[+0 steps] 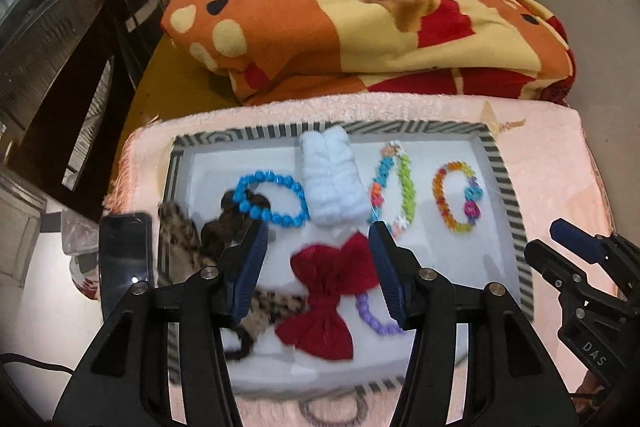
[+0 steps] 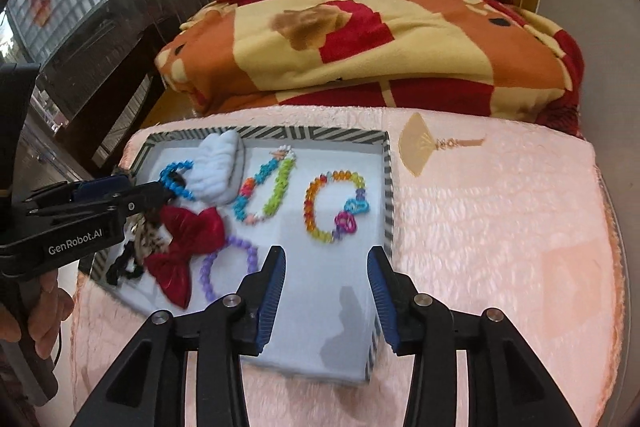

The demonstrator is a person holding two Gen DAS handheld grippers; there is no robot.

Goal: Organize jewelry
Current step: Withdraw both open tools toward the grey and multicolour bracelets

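Here, left tongs [image 1: 320,263] being held wide open and empty above the red bow [image 1: 330,301], right tongs [image 2: 327,287] being held partly open, nothing gripped, over the striped tray [image 2: 387,195], orange bead bracelet [image 2: 326,205] lying just ahead, pink blanket [image 2: 500,227] spread beneath.

The tray [image 1: 506,183] lies on a fluffy mat [image 1: 560,163], with a folded blanket [image 1: 360,27] behind it and a phone [image 1: 126,259] just beside its left edge. In the tray, the bead bracelet [image 1: 272,201] lies left of the towel roll [image 1: 334,179], the two-strand bracelet [image 1: 394,187] and the charm bracelet [image 1: 458,197] to its right. The bow [image 1: 332,291] lies in front of the roll, a small bead ring [image 1: 374,315] beside it.
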